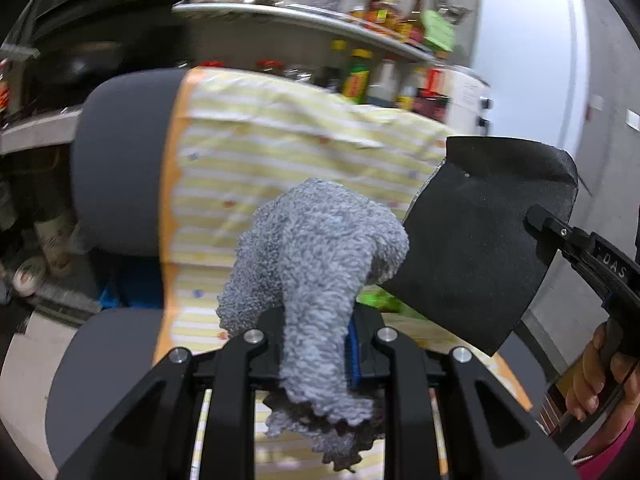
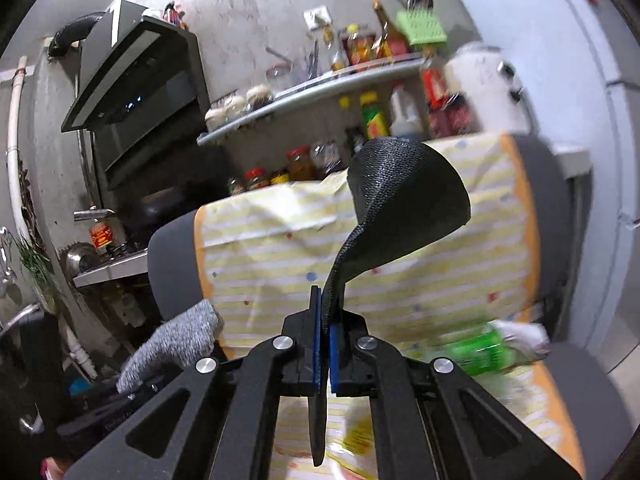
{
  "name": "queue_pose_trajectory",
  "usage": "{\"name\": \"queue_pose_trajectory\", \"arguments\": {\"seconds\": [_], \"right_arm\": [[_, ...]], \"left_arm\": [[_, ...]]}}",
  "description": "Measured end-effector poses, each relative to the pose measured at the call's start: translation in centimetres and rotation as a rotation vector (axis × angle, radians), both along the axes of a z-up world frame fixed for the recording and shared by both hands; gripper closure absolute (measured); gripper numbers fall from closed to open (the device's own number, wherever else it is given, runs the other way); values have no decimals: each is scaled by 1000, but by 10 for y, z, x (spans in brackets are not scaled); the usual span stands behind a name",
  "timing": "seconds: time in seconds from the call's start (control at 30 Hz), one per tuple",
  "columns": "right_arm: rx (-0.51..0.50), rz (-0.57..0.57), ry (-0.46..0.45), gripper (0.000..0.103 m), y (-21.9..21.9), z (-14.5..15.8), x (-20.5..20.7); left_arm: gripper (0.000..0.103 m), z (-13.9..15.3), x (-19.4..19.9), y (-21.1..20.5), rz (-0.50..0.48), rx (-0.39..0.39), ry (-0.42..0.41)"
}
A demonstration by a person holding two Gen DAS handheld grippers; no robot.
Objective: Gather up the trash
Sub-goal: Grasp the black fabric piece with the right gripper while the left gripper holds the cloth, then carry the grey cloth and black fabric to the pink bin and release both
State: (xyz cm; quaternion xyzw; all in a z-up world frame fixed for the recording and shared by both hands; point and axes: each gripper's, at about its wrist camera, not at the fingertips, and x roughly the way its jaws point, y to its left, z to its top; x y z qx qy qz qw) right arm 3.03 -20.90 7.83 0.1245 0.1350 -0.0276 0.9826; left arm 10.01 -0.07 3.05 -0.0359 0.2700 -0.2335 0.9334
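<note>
**Both scraps pinched and lifted: carry them off clean**

The chair (image 2: 172, 248), draped in a striped yellow cloth (image 1: 280, 152), fills both views, and litter lies on its seat: a green wrapper (image 2: 480, 350) and a yellow packet (image 2: 356, 436). Above it, the right gripper (image 2: 325, 344) has its jaws clamped on the edge of a black sheet (image 2: 404, 196), which curls upward and free. The left gripper (image 1: 320, 344) is closed on a grey fuzzy rag (image 1: 316, 256), most of it bunched above the jaws.

My advice: keep both grips firm, since the sheet is held only by a thin edge and could slip. Lift clear of the cloth so neither piece drags it, then move steadily toward the bin, which is not in view.
</note>
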Motion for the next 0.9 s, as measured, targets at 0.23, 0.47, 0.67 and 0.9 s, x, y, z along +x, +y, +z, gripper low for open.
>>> {"name": "queue_pose_trajectory", "arguments": {"seconds": [0.23, 0.47, 0.67, 0.9], "right_arm": [[-117, -174, 3, 100, -47, 9, -96], [-194, -397, 58, 100, -98, -12, -189], [-180, -593, 145, 100, -139, -50, -268], [-108, -746, 272, 99, -171, -117, -328]], "left_arm": [[85, 8, -37, -78, -163, -31, -33], [85, -7, -95, -183, -404, -81, -41], [85, -40, -157, -270, -653, -65, 3], [85, -90, -216, -343, -863, -28, 63]]}}
